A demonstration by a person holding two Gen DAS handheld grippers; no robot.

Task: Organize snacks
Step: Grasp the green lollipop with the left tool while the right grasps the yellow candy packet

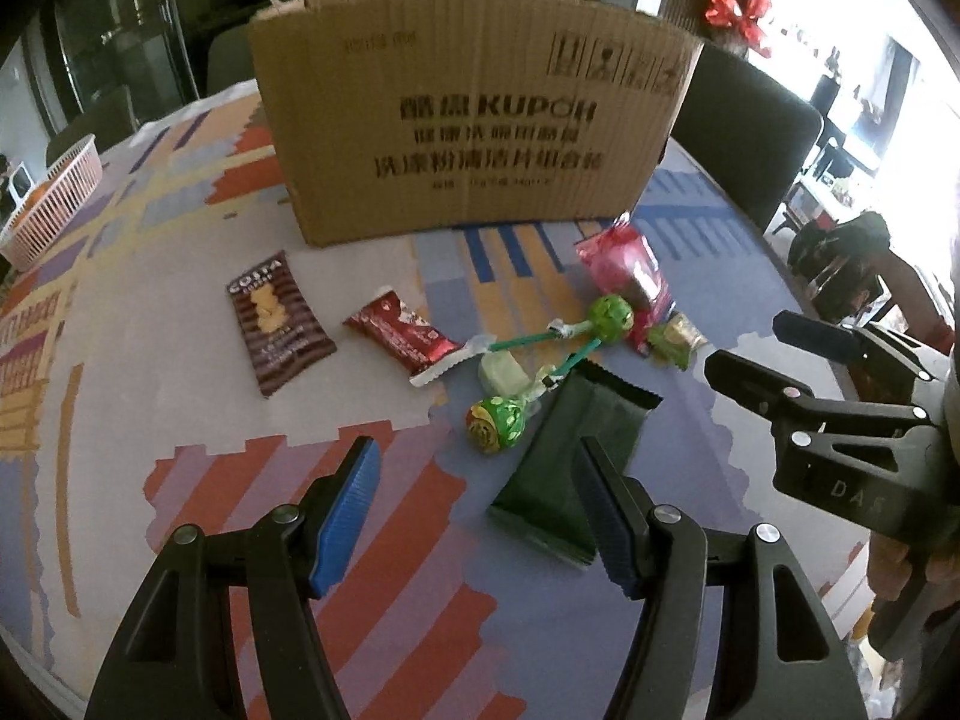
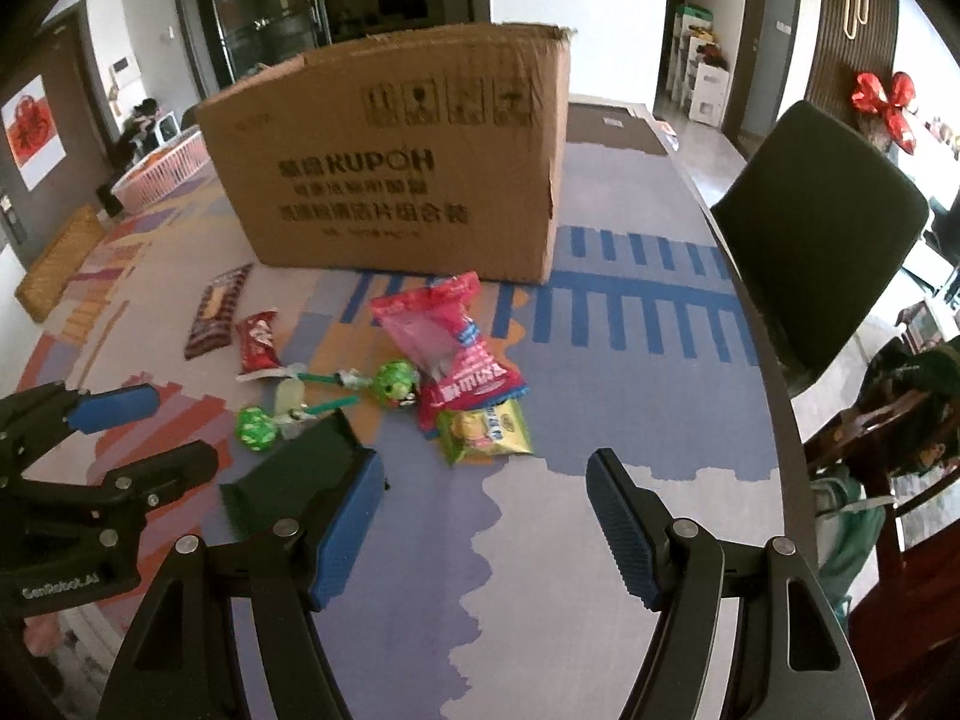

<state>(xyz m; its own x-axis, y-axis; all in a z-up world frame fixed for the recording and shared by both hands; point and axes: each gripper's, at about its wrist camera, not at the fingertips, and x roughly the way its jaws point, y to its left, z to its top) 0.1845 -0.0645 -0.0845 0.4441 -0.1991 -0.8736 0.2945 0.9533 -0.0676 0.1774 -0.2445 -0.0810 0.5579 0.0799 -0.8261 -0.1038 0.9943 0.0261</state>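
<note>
While both grippers hang above the patterned table (image 1: 180, 276) with jaws spread and nothing between them, the left gripper (image 1: 480, 510) sits just short of one dark green packet (image 1: 570, 450), whose long axis runs from near the camera away toward the cardboard box (image 1: 468, 120), its serrated far end pointing at the box. Beyond it lie two green lollipops (image 1: 498, 417), sticks crossing, one brown Costa packet (image 1: 279, 324), one red bar (image 1: 402, 336), one pink bag (image 2: 450, 348) and one yellow-green packet (image 2: 486, 429). The right gripper (image 2: 486, 516) hovers over bare cloth beside the pile.
</note>
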